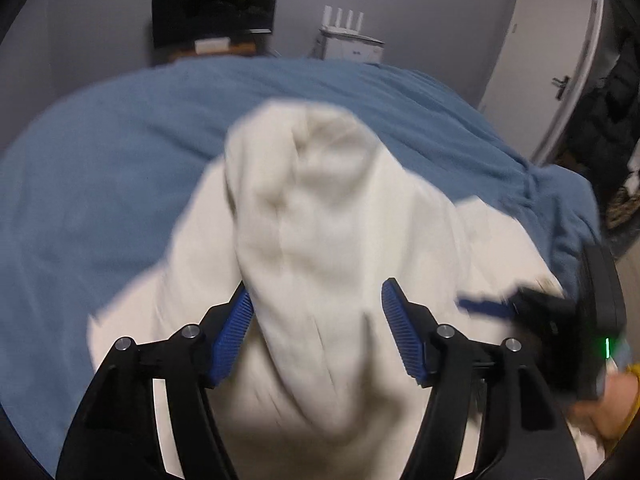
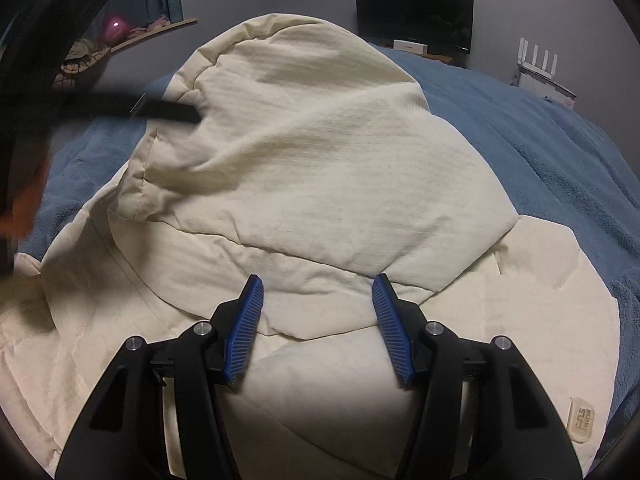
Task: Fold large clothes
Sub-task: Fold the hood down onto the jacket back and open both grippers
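Observation:
A cream padded jacket [image 2: 312, 184] lies on a blue blanket [image 2: 540, 128] on the bed. In the right wrist view its hood or sleeve is folded over the body, and a small logo patch [image 2: 582, 420] sits at the lower right. My right gripper [image 2: 316, 288] is open just above the jacket, holding nothing. In the left wrist view the jacket [image 1: 312, 216] is blurred, with a bulging fold between the fingers. My left gripper [image 1: 316, 300] is open around that fold. The right gripper [image 1: 532, 308] shows at that view's right edge.
A dark monitor [image 2: 414, 12] and a white router [image 2: 538, 60] stand behind the bed. A white door [image 1: 560, 40] is at the right. A shelf with a pink ball [image 2: 114, 26] is at the left. Blue blanket [image 1: 100, 160] surrounds the jacket.

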`<action>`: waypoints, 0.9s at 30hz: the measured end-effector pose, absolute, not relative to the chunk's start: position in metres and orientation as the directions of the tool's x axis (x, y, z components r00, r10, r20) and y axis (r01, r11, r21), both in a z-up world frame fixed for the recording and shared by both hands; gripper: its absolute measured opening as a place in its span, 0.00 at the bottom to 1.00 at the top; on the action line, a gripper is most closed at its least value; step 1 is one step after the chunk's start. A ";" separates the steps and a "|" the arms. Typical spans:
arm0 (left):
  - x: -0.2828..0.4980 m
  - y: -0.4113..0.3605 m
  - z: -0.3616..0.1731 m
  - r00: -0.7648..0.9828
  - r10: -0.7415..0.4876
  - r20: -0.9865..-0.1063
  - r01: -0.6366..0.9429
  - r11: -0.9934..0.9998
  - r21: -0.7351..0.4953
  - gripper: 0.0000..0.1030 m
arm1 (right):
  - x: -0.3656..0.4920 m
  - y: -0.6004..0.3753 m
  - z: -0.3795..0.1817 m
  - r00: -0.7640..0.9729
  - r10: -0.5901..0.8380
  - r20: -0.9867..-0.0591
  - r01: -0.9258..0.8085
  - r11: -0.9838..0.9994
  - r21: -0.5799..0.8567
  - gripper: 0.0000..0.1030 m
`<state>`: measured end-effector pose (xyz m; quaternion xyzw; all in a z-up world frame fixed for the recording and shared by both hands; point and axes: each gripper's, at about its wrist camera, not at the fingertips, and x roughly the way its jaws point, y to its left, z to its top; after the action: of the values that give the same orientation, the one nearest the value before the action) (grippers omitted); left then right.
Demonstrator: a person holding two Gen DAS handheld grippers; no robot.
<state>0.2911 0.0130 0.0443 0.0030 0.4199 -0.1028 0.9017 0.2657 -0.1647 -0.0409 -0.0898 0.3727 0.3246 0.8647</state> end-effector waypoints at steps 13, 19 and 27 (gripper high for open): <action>0.377 0.046 0.014 0.600 -0.010 -0.800 0.077 0.996 0.045 0.21 | 0.252 -0.153 -0.050 0.539 0.463 -0.704 -0.630 0.776 0.029 0.53; 0.374 0.080 -0.024 0.585 -0.084 -0.807 0.024 0.996 -0.086 0.37 | 0.248 -0.147 -0.059 0.546 0.449 -0.708 -0.629 0.778 0.008 0.53; 0.327 0.080 0.027 0.654 -0.098 -0.750 0.093 0.995 -0.049 0.56 | 0.252 -0.151 -0.056 0.534 0.462 -0.708 -0.623 0.781 0.040 0.53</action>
<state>0.3265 0.0804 0.0273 -0.0032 0.4129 -0.0523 0.9093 0.2521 -0.1505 -0.0562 -0.1092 0.3681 0.3122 0.8689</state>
